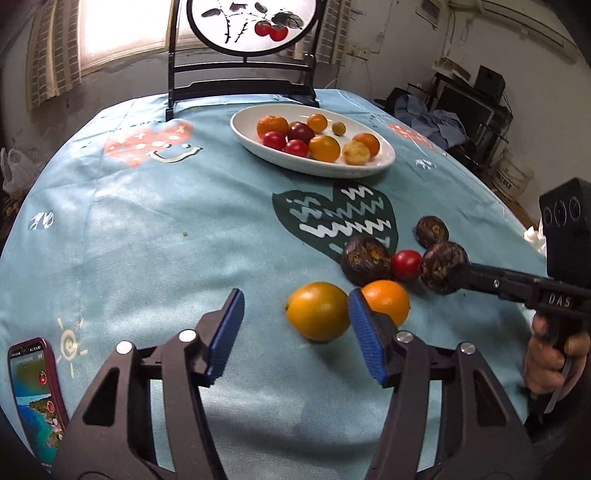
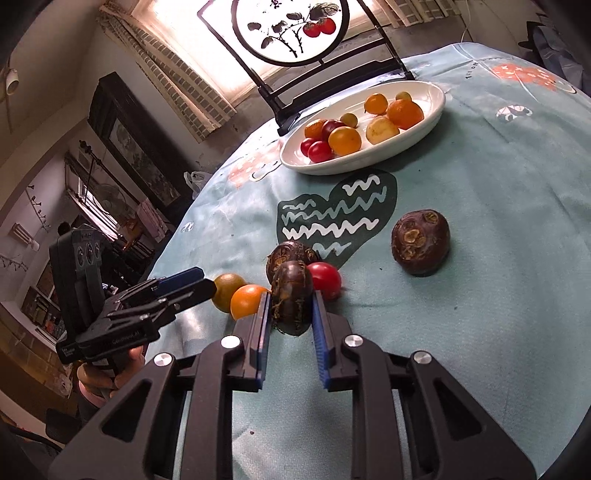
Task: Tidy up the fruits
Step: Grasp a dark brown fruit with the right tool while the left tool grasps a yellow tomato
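Blue-padded right gripper: its two ridged pads press on either side of a dark brown water chestnut; the claw is clamped on it.
Held chestnut: it sits between the fingertips at the near end of the loose fruit cluster; whether it is touching the cloth or just clear of it cannot be told.
Left gripper: jaws stand apart with nothing between the pads, hanging just above the cloth.
Yellow-orange fruit: lies on the cloth just ahead of the left claw's gap, close against the inner face of its right-hand finger, not yet enclosed.
Orange fruit: sits directly behind that same finger, partly hidden by it, touching or almost touching the yellow-orange one.
Red tomato: wedged between a second chestnut and the held one, just beyond the two orange fruits.
Third chestnut: alone on the cloth, well apart from the right claw, to its right in the right wrist view.
White oval dish: far side of the table, holding oranges, red tomatoes and small yellow and green fruits.
Tablecloth: pale blue, printed with a dark green heart and pink hearts.
Phone: lit screen, at the near left edge, beside the left claw.
Hands: a person's fingers wrap the right gripper's handle.
Backdrop: a round painted screen on a black stand behind the dish.
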The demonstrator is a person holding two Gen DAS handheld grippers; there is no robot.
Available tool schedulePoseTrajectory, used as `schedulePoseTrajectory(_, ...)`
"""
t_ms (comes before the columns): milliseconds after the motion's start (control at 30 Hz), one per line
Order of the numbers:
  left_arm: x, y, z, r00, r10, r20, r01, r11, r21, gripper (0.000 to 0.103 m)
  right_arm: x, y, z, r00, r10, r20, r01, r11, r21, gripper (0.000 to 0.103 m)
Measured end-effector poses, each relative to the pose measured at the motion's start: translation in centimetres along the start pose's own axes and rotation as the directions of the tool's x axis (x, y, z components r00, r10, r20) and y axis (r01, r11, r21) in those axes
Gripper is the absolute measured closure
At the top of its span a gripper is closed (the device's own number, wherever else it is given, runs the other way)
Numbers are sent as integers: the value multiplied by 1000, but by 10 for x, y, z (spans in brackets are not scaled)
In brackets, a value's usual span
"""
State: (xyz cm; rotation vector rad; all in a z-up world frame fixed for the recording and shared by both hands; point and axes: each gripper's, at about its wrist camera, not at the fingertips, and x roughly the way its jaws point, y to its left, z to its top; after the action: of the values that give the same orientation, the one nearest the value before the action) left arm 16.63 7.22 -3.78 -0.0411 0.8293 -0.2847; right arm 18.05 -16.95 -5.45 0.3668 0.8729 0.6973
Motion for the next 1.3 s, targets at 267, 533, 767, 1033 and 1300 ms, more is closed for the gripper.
schedulePoseTrajectory(267, 12, -8, -2, 998, -15, -53, 19, 997, 76, 49, 1, 0, 0, 1000, 1, -2, -1, 1000, 1, 81)
schedulePoseTrajectory(533, 33, -14, 4, 991, -34, -126, 49, 991, 121, 56, 0, 0, 0, 1000, 4, -5, -4, 1000, -1, 81)
schedulePoseTrajectory(767, 32, -12, 5, 992, -48, -117, 59, 993, 101, 59, -1, 0, -1, 1000, 5, -4, -5, 1000, 0, 81)
schedulePoseTrajectory(1033, 27, -8, 5, 995, -45, -85, 50, 997, 54, 59, -3, 0, -1, 1000, 6, 5, -6, 1000, -1, 81)
schedulePoseTrajectory(1300, 16, -14, 29, 1000, -31, 5, 31, 1000, 1, 59, -4, 1, 3, 1000, 3, 12, -3, 1000, -15, 81)
